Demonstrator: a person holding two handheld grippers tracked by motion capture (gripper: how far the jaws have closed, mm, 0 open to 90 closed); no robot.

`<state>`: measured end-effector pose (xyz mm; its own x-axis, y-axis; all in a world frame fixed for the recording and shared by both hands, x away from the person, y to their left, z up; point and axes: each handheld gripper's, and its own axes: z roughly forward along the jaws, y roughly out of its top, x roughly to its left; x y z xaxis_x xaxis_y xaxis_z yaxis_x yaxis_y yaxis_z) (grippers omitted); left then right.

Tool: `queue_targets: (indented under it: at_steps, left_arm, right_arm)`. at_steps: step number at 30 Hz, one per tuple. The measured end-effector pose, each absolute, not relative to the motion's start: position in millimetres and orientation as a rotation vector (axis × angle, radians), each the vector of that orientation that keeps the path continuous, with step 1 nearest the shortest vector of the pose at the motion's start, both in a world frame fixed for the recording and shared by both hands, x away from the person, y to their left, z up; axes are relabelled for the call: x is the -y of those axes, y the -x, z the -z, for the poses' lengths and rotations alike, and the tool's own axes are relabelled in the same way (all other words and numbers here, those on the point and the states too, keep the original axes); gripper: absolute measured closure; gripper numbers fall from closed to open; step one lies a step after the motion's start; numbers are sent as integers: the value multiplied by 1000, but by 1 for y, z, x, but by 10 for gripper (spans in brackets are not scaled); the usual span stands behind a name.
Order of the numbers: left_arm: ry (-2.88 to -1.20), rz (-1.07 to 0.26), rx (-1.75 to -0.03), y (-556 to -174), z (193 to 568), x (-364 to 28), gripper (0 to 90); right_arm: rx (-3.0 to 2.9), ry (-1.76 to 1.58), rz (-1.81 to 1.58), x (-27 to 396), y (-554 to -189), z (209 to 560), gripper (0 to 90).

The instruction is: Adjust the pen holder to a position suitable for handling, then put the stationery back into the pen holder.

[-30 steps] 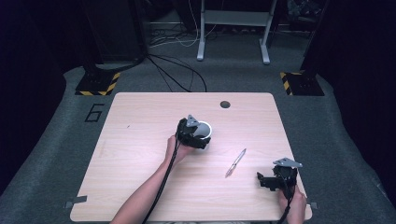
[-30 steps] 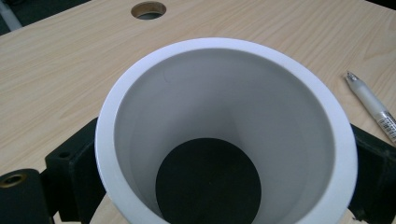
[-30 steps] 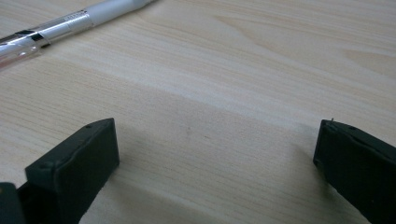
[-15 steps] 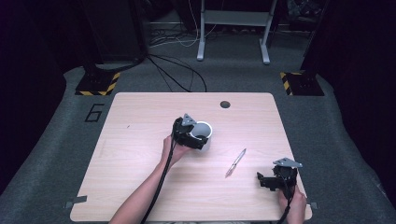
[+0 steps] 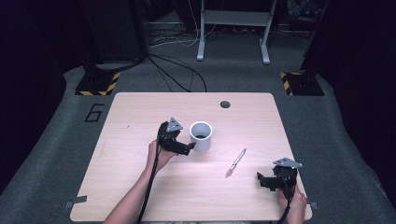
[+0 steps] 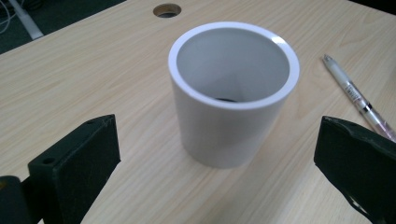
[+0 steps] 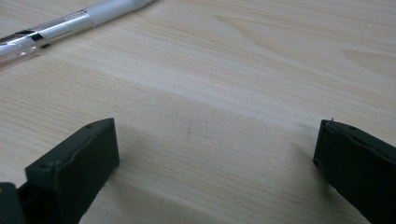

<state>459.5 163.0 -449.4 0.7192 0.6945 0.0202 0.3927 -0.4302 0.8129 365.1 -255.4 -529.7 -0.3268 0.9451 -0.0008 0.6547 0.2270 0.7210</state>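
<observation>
Now, left hand-held gripper (image 6: 219, 186): jaws wide, cup (image 6: 232, 93) just ahead, untouched.
Right hand-held gripper (image 7: 215, 177): wide, empty, pen (image 7: 70, 25) near.
Risk: an off-centre squeeze might tip the cup.

Table (image 5: 140, 186): pale wood-grain top, looks like laminate, smooth, low sheen; fine straight grain lines plain in both gripper views. Round dark hole (image 5: 225, 104) near the far edge, rim material not clear.

Cup (image 6: 233, 93): white, smooth, looks like plastic or glazed ceramic, cannot tell which; matt to satin wall, slight gloss on the rim.

Pen (image 6: 357, 98): white and clear plastic barrel, glossy, printed band.

Left gripper (image 5: 180, 145): black matt jaws, faintly grainy, plastic-looking; grey flat plate on top, dull.

Right gripper (image 5: 267, 181): same black matt jaws, same dull grey plate.

Floor (image 5: 60, 130): grey carpet, rough, fibrous.
</observation>
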Motion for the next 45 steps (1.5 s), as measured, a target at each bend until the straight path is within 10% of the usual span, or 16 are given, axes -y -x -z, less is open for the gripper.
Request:
queue_targets:
  at_steps: [45]
  left_arm:
    - [-2105,-510,-1146,-381,531,-281,0]
  right_arm:
    - [-2027,-1525,-853,254,-361,529,0]
